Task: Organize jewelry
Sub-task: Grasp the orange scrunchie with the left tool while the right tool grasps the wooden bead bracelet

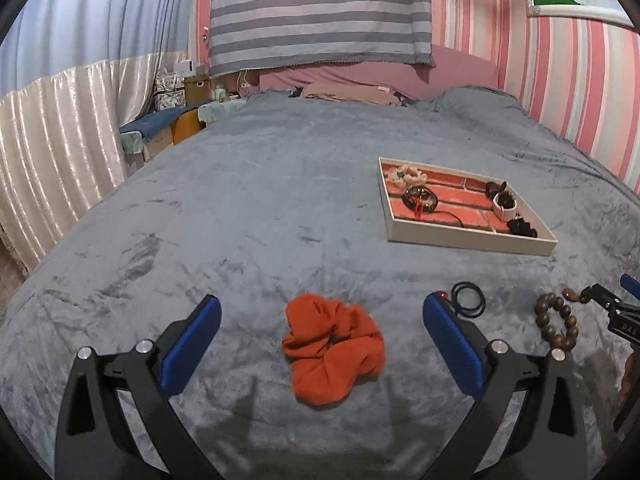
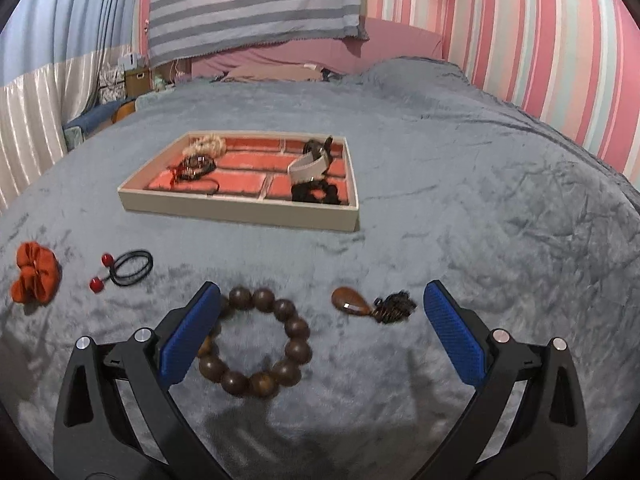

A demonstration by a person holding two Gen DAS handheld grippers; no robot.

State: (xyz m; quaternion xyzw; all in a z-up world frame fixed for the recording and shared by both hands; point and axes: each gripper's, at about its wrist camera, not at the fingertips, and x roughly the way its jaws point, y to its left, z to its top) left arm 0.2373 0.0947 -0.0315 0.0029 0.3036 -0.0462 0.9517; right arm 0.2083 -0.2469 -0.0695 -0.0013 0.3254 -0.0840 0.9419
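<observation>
An orange scrunchie (image 1: 334, 354) lies on the grey blanket between the fingers of my left gripper (image 1: 320, 304), which is open and not touching it. My right gripper (image 2: 323, 288) is open too. Between its fingers lies a wooden bead bracelet (image 2: 256, 346), close to the left finger (image 2: 190, 340), with a brown teardrop pendant (image 2: 350, 301) on a dark cord to its right. Black hair ties with red beads (image 2: 132, 266) lie between the scrunchie (image 2: 34, 278) and the bracelet. Farther back, a beige tray (image 2: 240, 210) with red compartments holds a cream scrunchie, dark bracelets, a white band and a black scrunchie.
A grey plush blanket (image 1: 240, 208) covers the whole bed. A striped cloth (image 1: 320, 12) hangs over the pink headboard at the far end. Pale curtains (image 1: 52, 152) and bedside boxes stand to the left, and a pink striped wall (image 2: 560, 60) to the right.
</observation>
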